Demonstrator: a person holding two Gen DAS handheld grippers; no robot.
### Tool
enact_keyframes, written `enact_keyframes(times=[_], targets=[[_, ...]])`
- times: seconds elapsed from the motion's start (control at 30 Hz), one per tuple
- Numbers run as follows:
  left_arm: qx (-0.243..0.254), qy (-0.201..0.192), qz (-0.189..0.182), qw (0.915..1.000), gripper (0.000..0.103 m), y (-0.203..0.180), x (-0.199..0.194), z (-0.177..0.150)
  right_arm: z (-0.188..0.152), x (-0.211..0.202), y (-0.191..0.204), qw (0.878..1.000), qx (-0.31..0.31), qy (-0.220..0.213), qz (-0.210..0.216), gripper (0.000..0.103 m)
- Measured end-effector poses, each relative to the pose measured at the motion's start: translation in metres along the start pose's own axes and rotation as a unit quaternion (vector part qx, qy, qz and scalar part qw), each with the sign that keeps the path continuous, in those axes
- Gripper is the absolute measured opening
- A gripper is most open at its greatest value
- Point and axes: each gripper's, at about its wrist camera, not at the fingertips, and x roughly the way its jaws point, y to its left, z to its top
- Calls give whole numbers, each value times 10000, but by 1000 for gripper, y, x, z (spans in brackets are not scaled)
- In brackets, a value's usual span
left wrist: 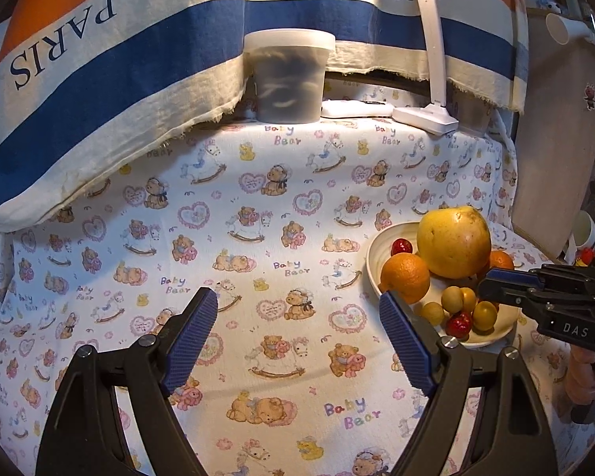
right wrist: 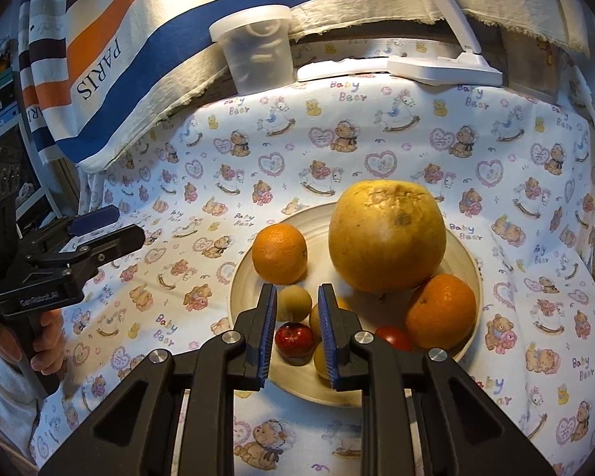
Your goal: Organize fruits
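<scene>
A cream bowl on the bear-print cloth holds a large yellow citrus, two oranges, small red fruits and small yellow-green round fruits. My right gripper hovers over the bowl's near side, above the small fruits. Its jaws are drawn close together and hold nothing. In the left wrist view the bowl sits at the right, and the right gripper reaches in over it. My left gripper is open and empty over bare cloth, to the left of the bowl.
At the back stand a translucent lidded tub and a white lamp base. A striped "PARIS" cloth hangs behind and to the left. A wooden board leans at the right. A hand grips the left gripper's handle.
</scene>
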Motion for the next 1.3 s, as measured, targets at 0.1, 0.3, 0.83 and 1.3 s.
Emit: enact_keyframes(times=[0.1,0.3,0.83,1.3], targets=[[45,-38,39,10000,83,-2,-1,-1,1,-2,-2,10000,37,-32,-12,22],[63,-202,72,9997,83,-8,-6,-2,3,-14,-1,9993,-4,-307,-200,28],[-45,-1014,158,9947,102,-20,-21,-15,-1,-45,-2,9864,9,-1431,-812,102],[-148,-1402,391,9892,102,-20,-34,-18,-9,-46,7,9782,-252,-1698,-1166,102]])
